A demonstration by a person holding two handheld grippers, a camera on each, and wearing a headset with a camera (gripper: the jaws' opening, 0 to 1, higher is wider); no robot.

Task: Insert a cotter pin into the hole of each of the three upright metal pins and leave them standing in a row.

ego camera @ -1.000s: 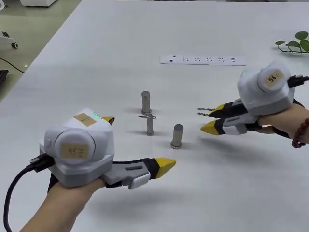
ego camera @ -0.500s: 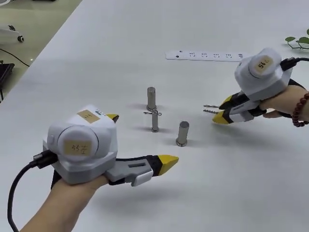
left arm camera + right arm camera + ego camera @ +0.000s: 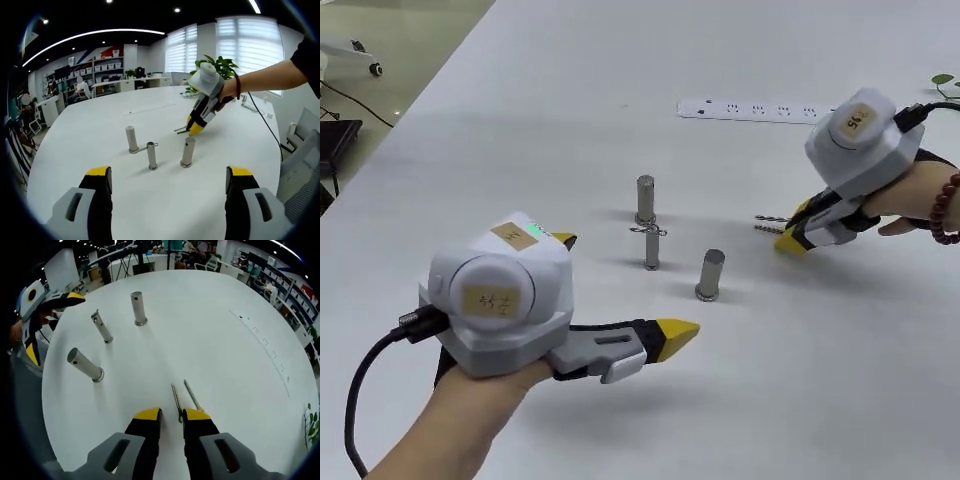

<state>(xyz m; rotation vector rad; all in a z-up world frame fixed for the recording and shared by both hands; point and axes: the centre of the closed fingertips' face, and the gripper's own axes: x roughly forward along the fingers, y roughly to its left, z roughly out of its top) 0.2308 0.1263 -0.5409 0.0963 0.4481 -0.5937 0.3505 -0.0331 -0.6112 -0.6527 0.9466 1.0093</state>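
Left gripper (image 3: 625,287) hovered over the table (image 3: 520,130), fingers wide and empty. Its own view framed the three upright metal pins (image 3: 151,155) between them. The middle pin (image 3: 652,250) carried a cotter pin (image 3: 150,146) crosswise near its top, plainer in the left gripper view. Right of the row, the right gripper (image 3: 790,240) pinched a second cotter pin (image 3: 181,396), fingers narrow on its loop. The right gripper view showed both legs pointing forward.
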